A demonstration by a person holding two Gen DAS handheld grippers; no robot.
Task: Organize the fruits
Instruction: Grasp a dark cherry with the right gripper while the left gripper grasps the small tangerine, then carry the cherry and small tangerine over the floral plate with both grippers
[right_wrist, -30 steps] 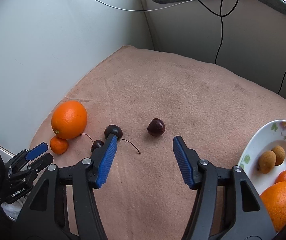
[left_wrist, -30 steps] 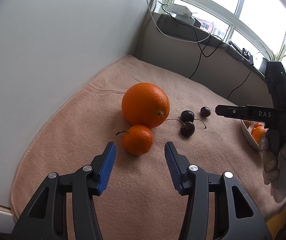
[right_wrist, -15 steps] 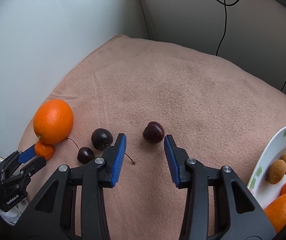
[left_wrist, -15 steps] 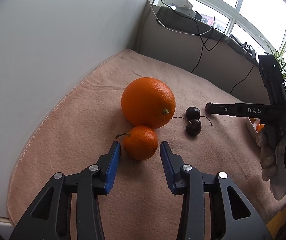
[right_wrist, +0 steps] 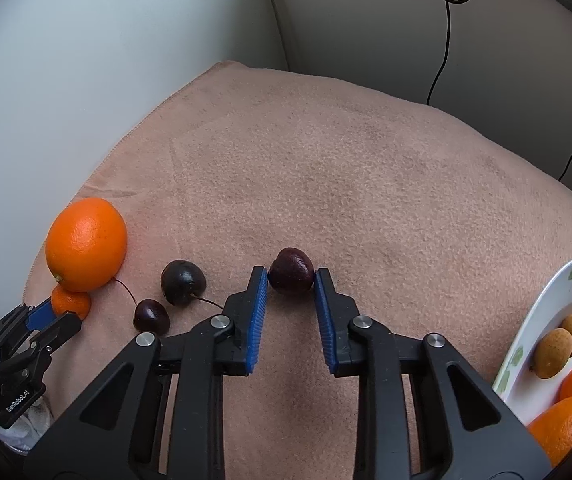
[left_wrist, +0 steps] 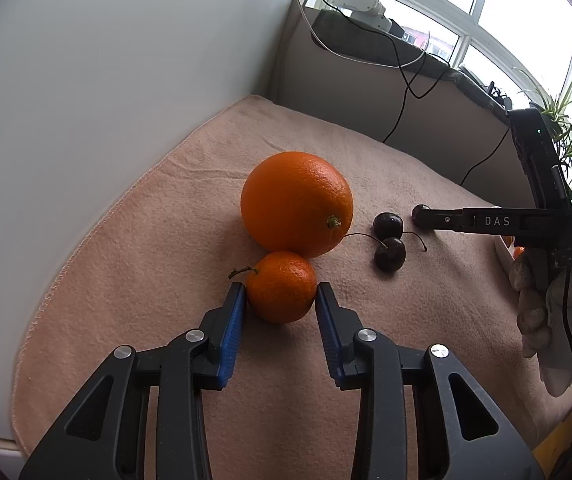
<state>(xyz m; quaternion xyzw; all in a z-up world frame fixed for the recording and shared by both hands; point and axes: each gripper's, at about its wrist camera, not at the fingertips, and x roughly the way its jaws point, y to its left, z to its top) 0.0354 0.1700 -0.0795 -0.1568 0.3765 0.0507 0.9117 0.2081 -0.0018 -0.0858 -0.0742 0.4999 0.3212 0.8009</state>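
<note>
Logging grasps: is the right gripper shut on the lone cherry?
Shut: right gripper has both blue pads touching the cherry, still on the blanket.

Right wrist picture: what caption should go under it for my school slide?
Right gripper closing around a dark cherry on the pink cloth.

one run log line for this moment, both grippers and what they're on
left gripper: shut on small mandarin | right gripper: shut on lone cherry | both fruits on cloth | plate: right
</note>
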